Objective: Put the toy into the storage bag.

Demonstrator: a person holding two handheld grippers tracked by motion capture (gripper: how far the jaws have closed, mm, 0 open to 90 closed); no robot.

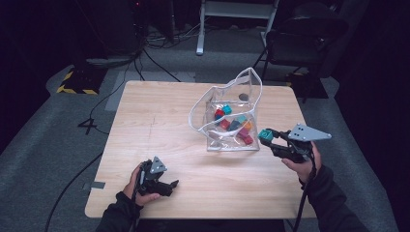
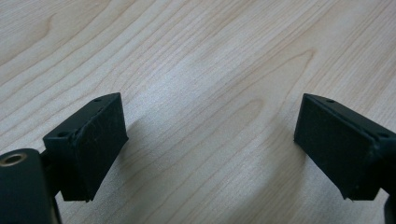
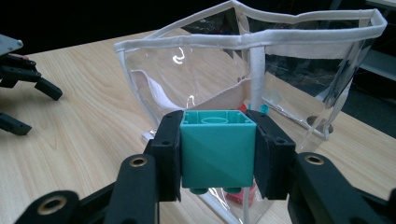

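Observation:
A clear plastic bag [image 1: 227,113] with a white rim [image 3: 252,37] stands open on the wooden table [image 1: 159,140]. Several red, teal, blue and orange bricks [image 1: 234,124] lie inside it. My right gripper [image 1: 267,137] is shut on a teal brick [image 1: 264,135], lifted beside the bag's right wall. In the right gripper view the teal brick [image 3: 217,147] sits squarely between the jaws, upside down, just in front of the bag. My left gripper [image 1: 171,186] rests low at the table's front left, open, with bare wood between its pads [image 2: 91,147].
A dark chair [image 1: 300,38] and a white table frame [image 1: 232,14] stand on the floor beyond the table. Cables [image 1: 111,92] trail over the grey carpet at the left. In the right gripper view the left gripper [image 3: 21,79] is at the far left.

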